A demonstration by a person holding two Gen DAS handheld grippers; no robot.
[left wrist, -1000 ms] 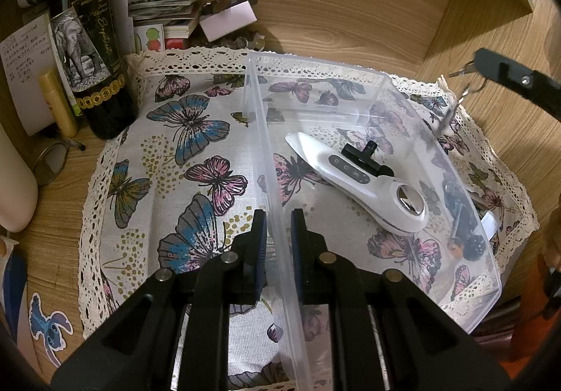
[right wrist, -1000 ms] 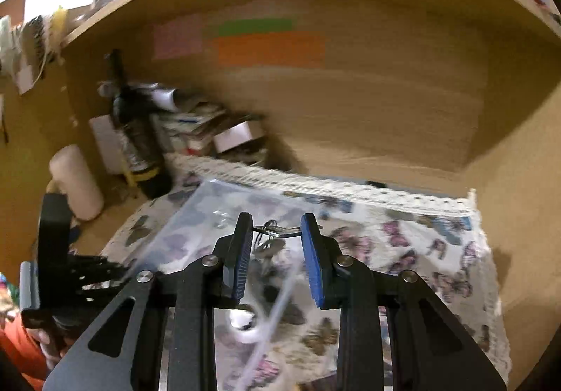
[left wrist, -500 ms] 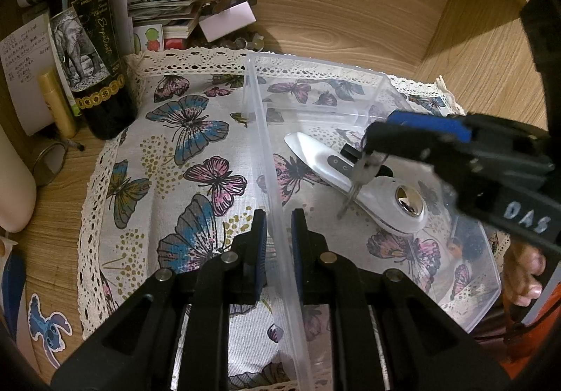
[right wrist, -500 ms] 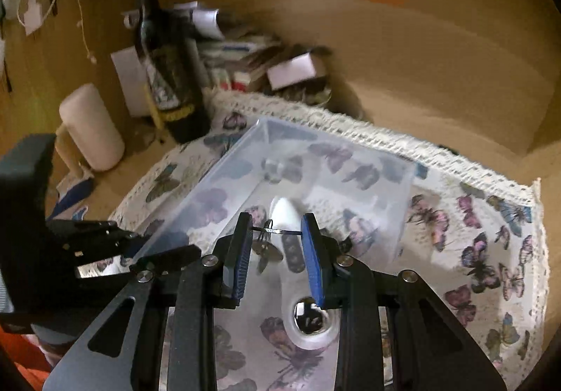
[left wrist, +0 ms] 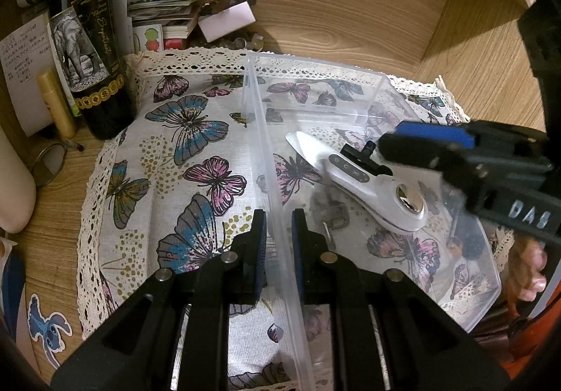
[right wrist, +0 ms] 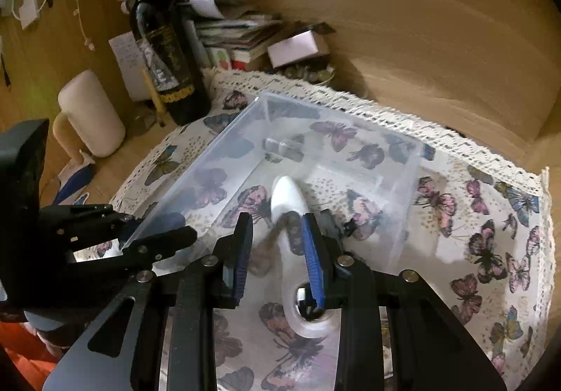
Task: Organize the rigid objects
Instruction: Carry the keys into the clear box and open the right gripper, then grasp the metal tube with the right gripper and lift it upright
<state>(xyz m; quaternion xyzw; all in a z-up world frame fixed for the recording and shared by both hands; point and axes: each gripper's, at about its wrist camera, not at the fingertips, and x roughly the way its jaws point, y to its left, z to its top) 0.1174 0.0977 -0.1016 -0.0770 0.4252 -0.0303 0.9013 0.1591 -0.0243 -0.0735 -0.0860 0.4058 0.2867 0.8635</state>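
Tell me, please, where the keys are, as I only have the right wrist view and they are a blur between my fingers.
Observer: The keys lie on the floor of the clear bin, beside the white device, free of the open right gripper.
Operator: Thank you. Is the left gripper holding the bin?
Observer: The left gripper straddles one long wall of the bin, one finger on each side. I cannot tell whether it pinches.
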